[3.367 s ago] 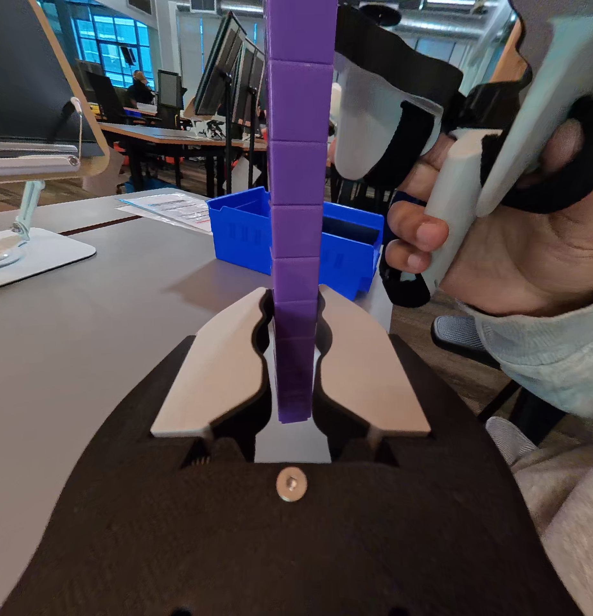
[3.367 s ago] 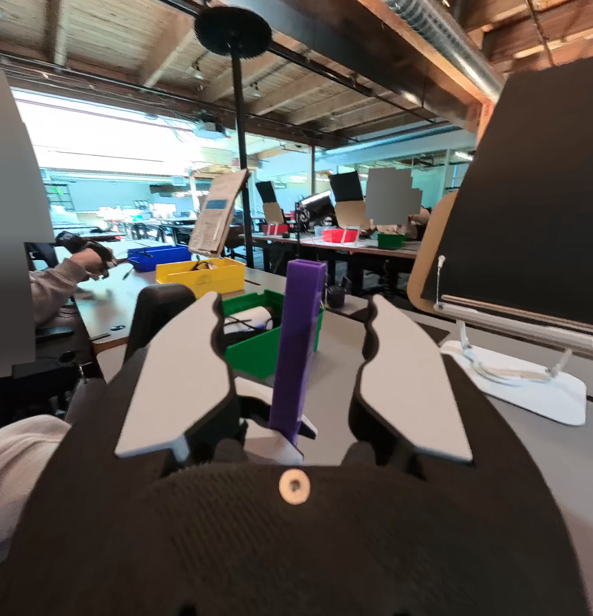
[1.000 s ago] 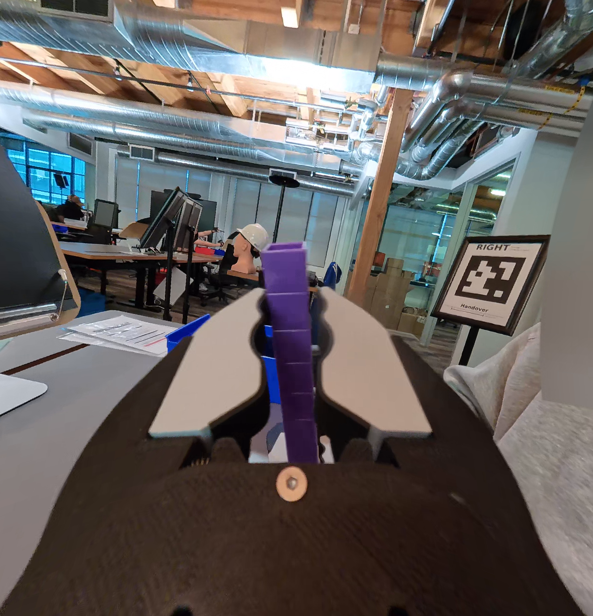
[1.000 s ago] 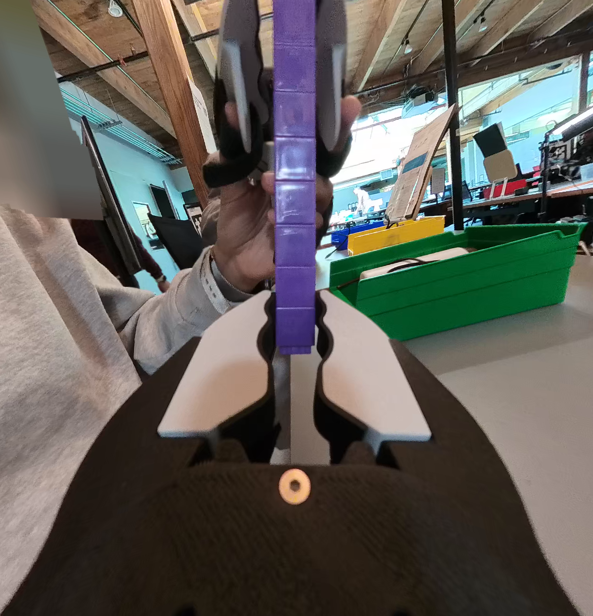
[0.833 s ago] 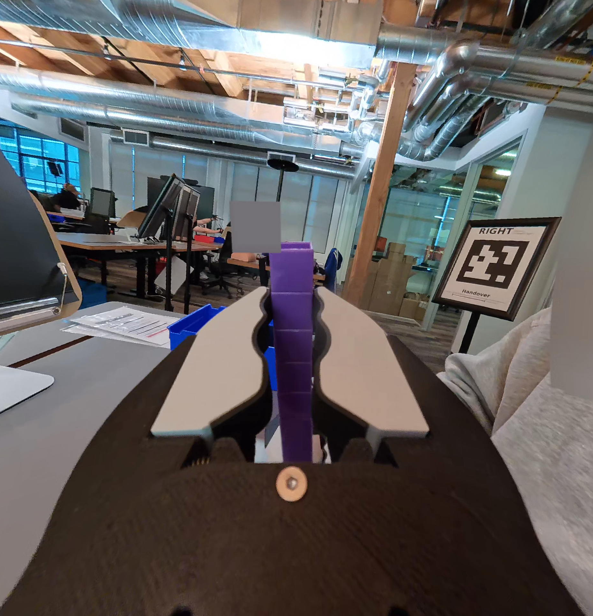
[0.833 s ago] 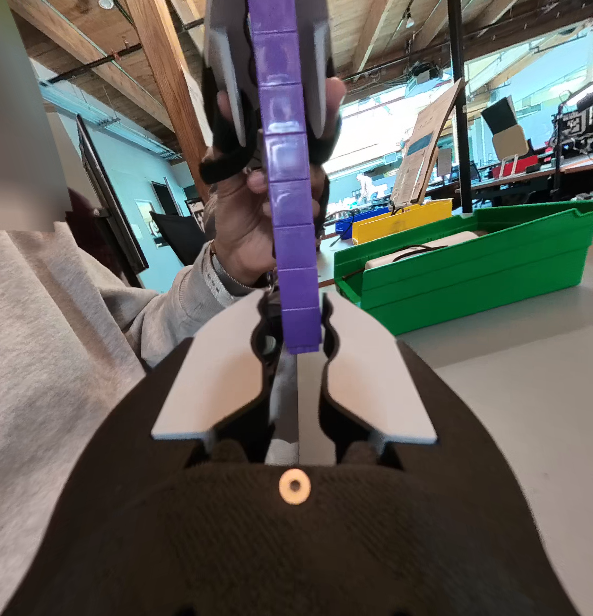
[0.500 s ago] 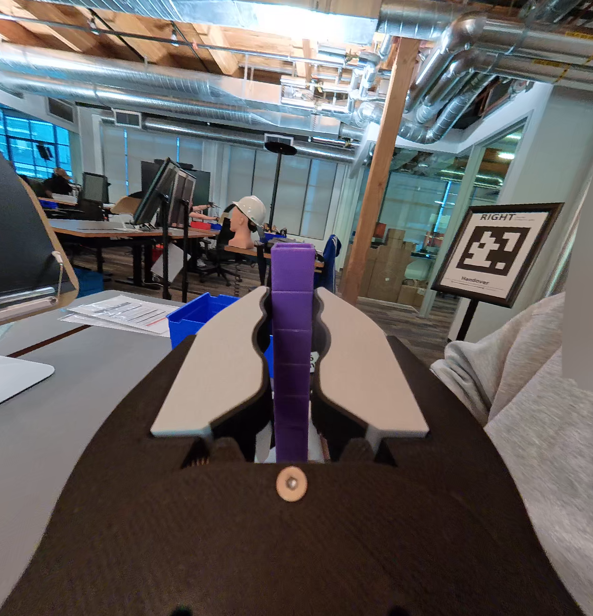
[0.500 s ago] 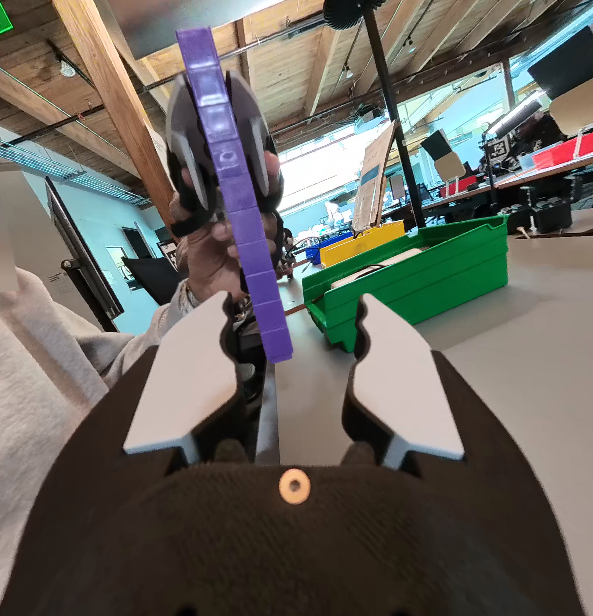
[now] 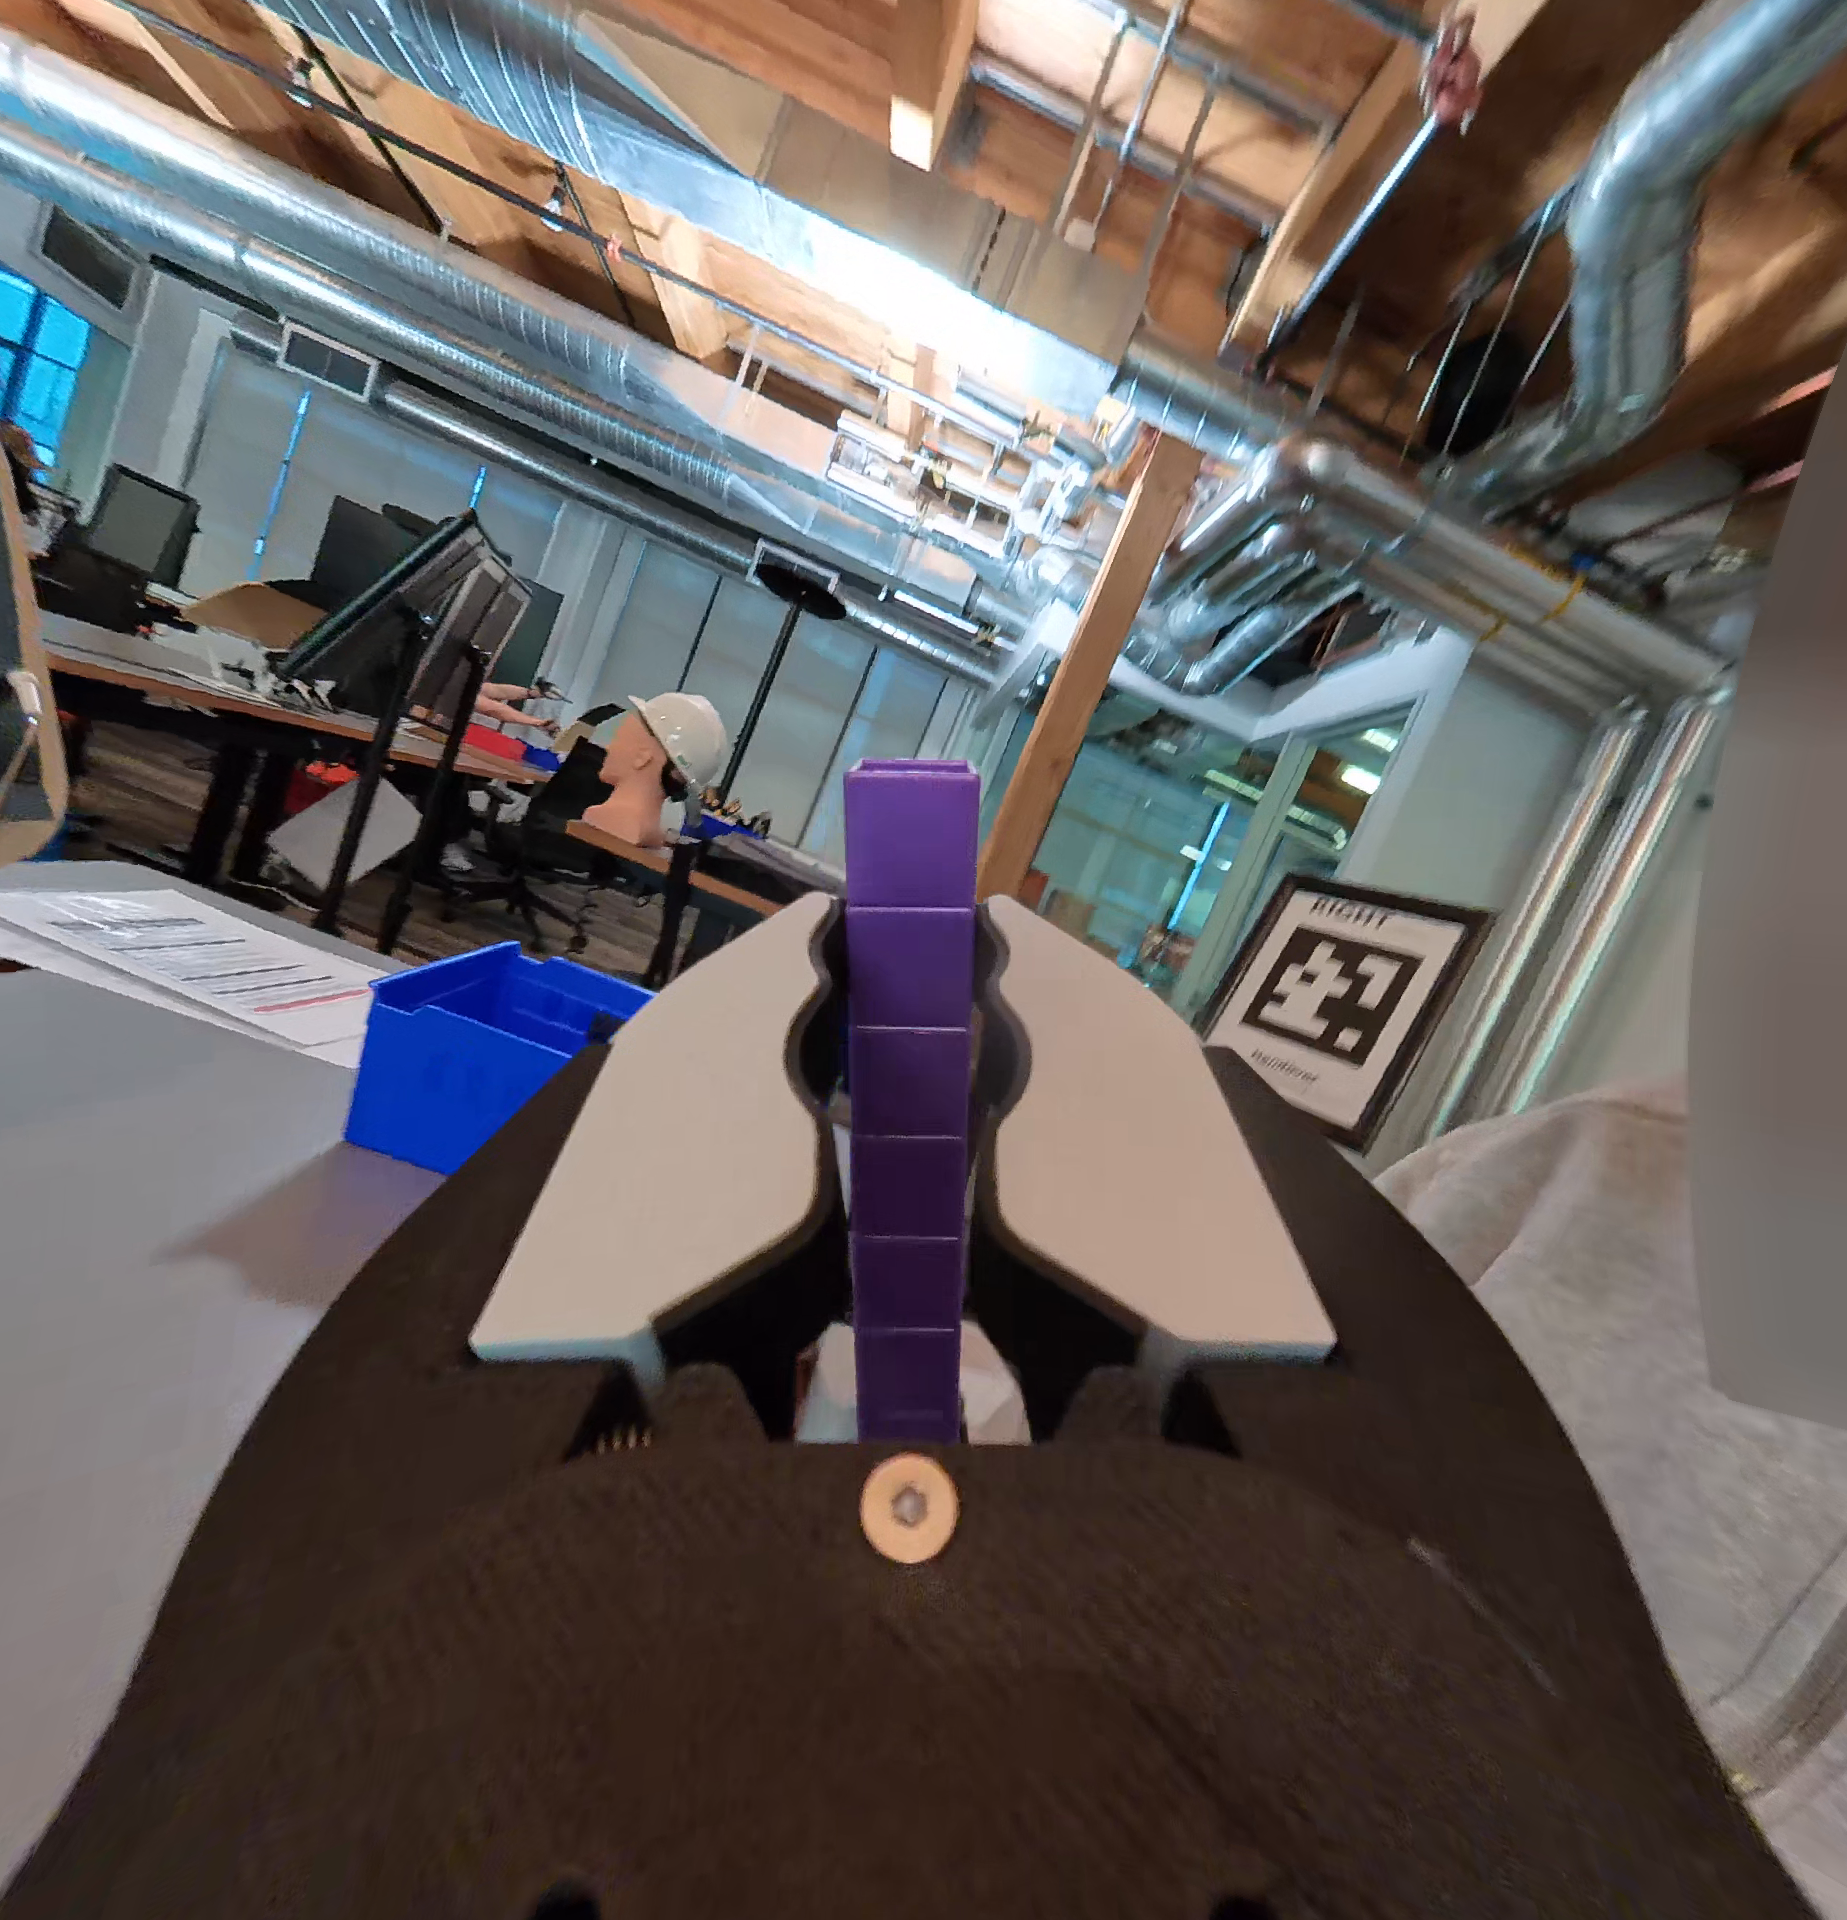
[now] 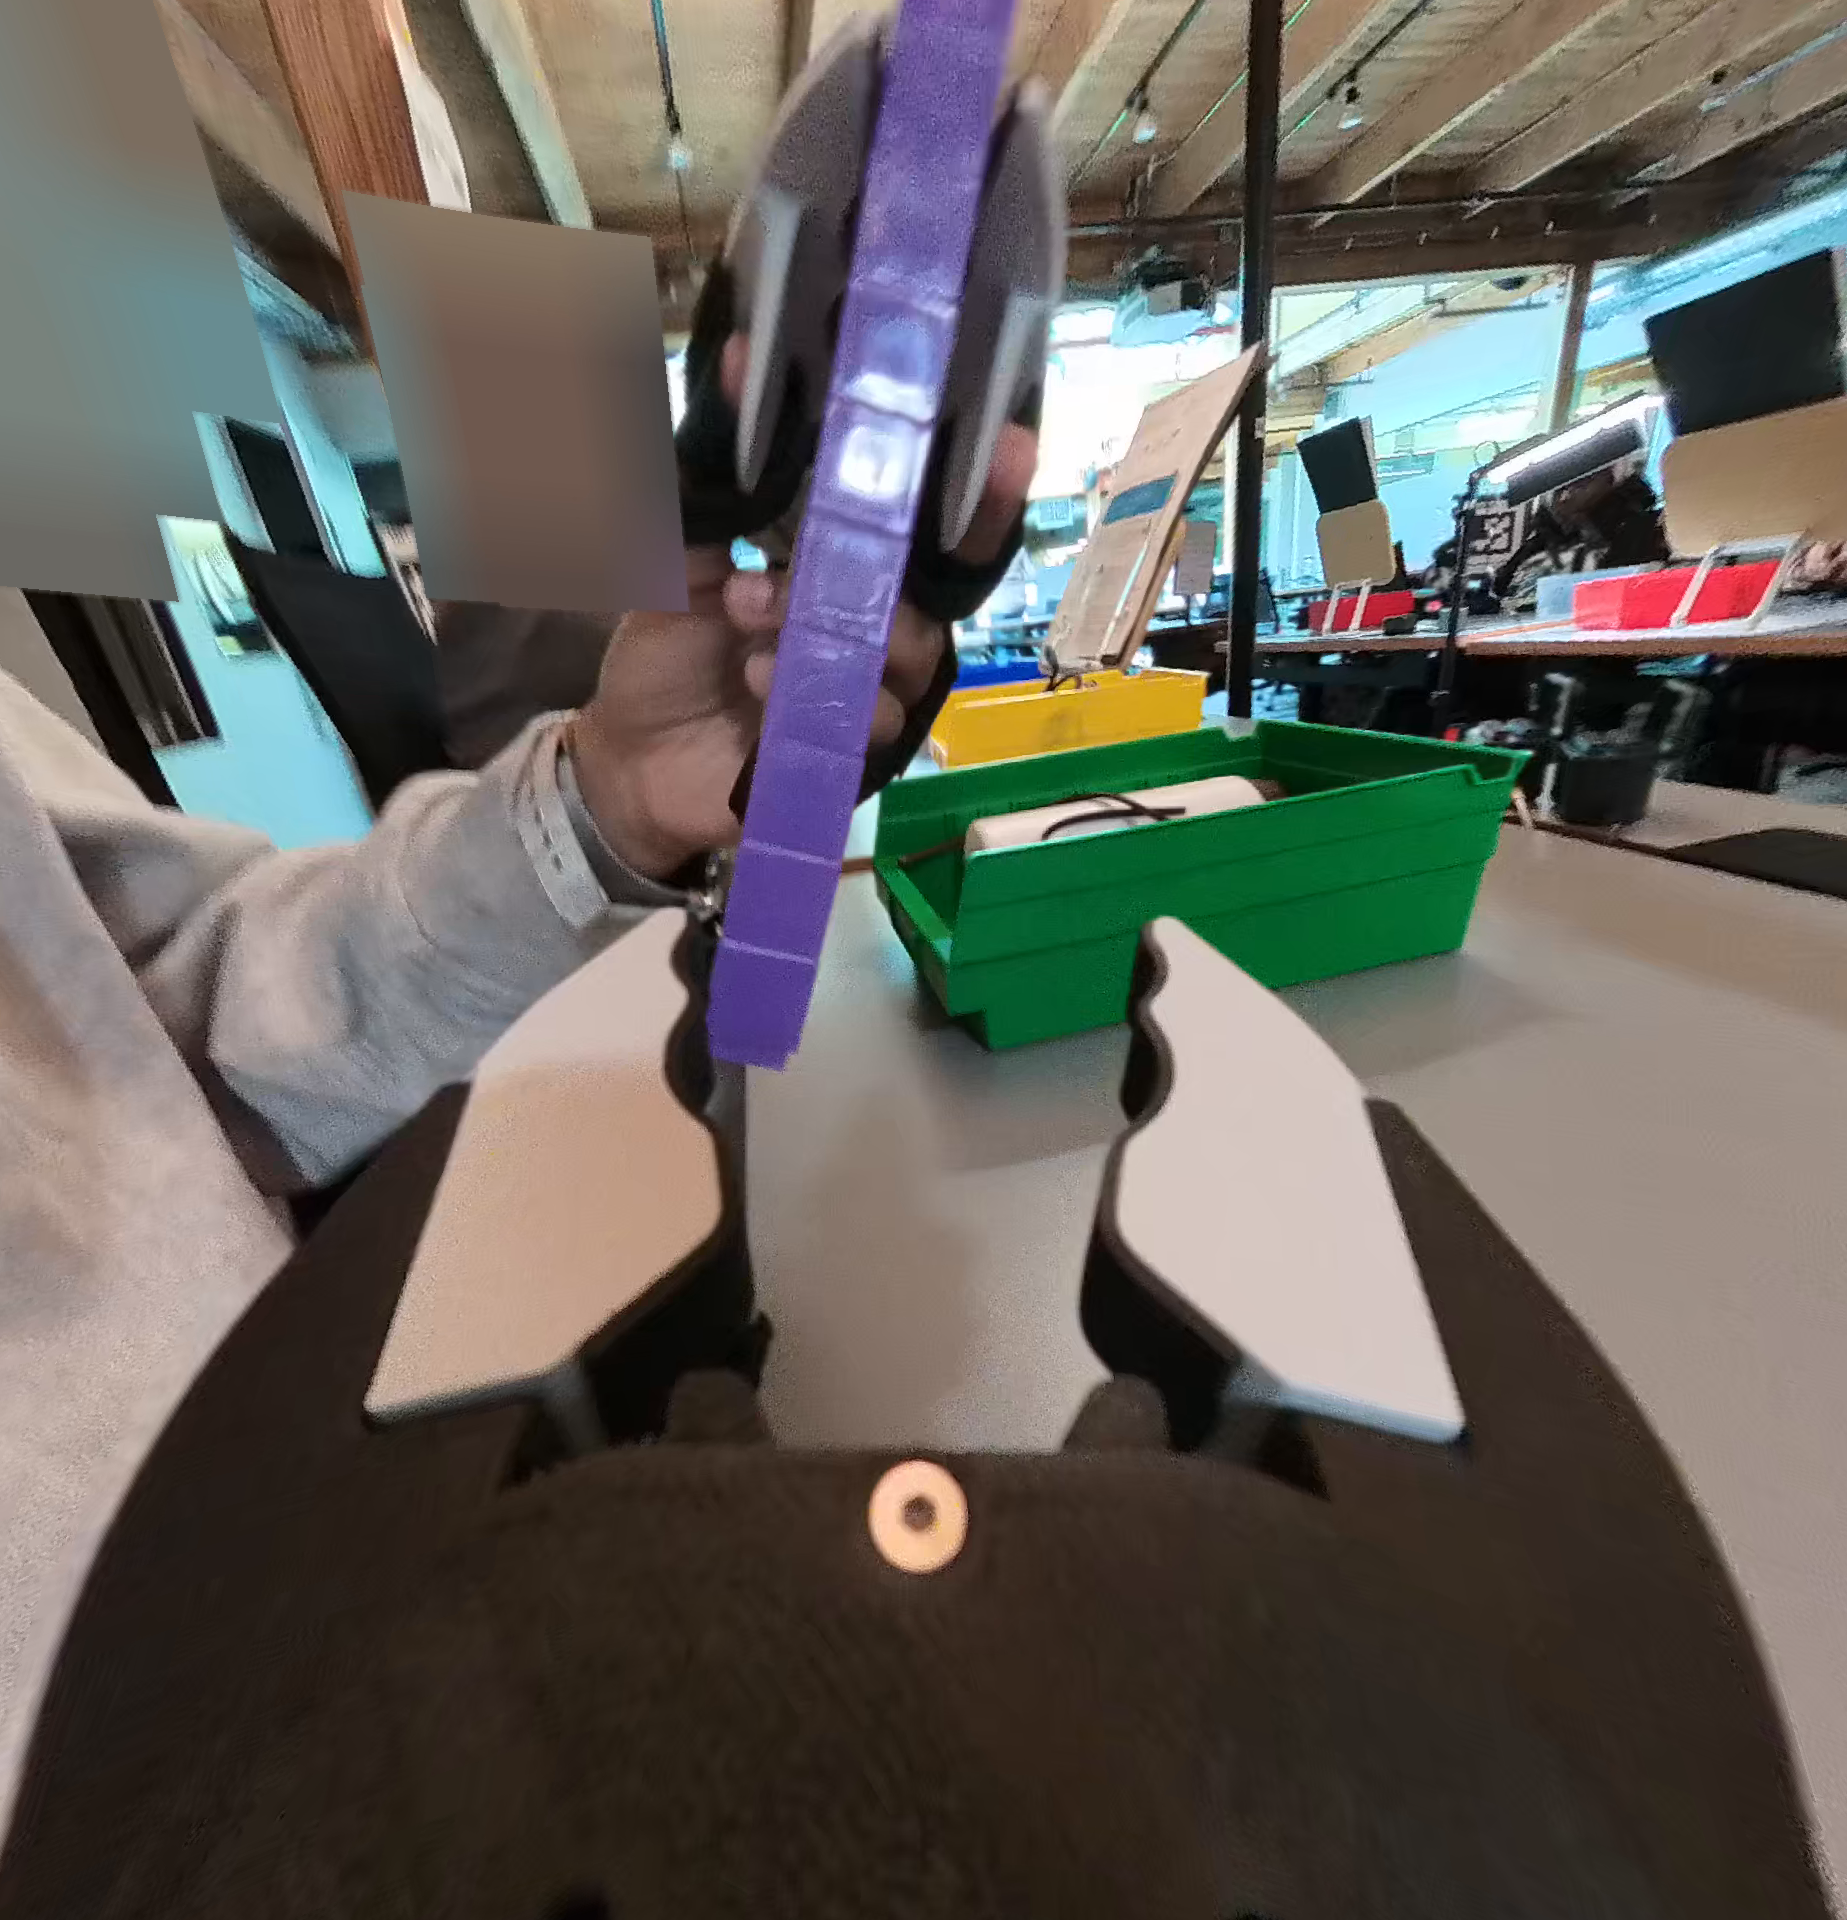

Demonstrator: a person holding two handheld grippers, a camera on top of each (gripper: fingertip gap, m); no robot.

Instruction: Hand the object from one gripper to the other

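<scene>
Since one second ago your right tool (image 10: 924,997) has spread wide and let go; your left tool (image 9: 908,935) stays pressed on the purple block bar (image 9: 908,1081), whose free end hangs beside your right tool's left finger (image 10: 566,1164).

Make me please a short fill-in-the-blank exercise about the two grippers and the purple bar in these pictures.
1. The purple bar is clamped in the ____ gripper.
2. The fingers of the right gripper are ____.
3. The bin on the table behind the right gripper is ____.
4. The bin in the left wrist view is ____.

Missing words: left; open; green; blue
</scene>
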